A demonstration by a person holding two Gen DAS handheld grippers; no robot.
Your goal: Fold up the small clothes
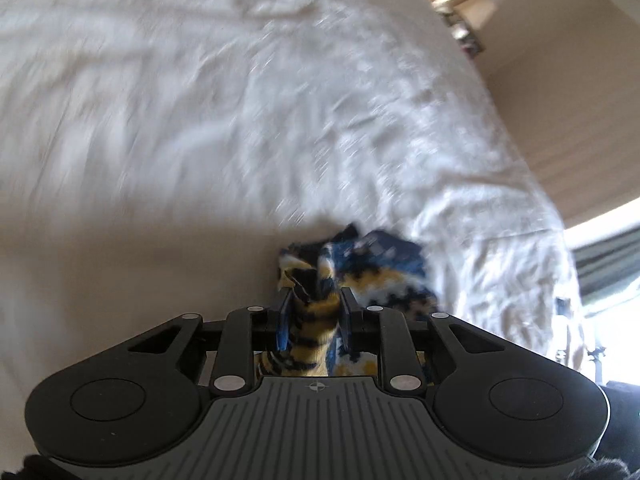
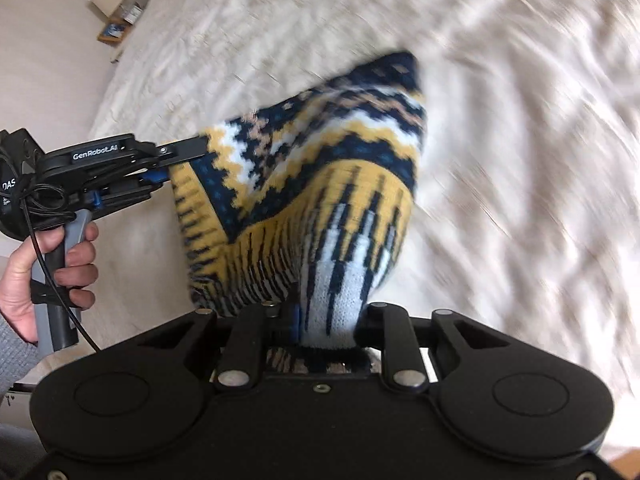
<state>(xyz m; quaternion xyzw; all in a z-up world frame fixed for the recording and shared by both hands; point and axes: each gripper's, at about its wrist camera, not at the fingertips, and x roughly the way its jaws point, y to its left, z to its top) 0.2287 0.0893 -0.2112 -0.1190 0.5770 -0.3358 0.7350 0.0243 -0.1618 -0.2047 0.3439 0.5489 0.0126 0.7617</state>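
While both tongs [image 1: 316, 300] [image 2: 328, 316] clamp sock [image 2: 320, 184], rumpled white bedsheet [image 1: 200, 100] below.

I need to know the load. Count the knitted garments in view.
1: a patterned knit piece hangs above the white bed, clamped between the left claw and right claw. Others may lie out of view.

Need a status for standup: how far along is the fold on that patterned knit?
Done: both grippers have hold of the patterned knit; left gripper and right gripper are each shut on an edge. In hand: it hangs bunched above the white bedcover. Left: no fold visible yet.
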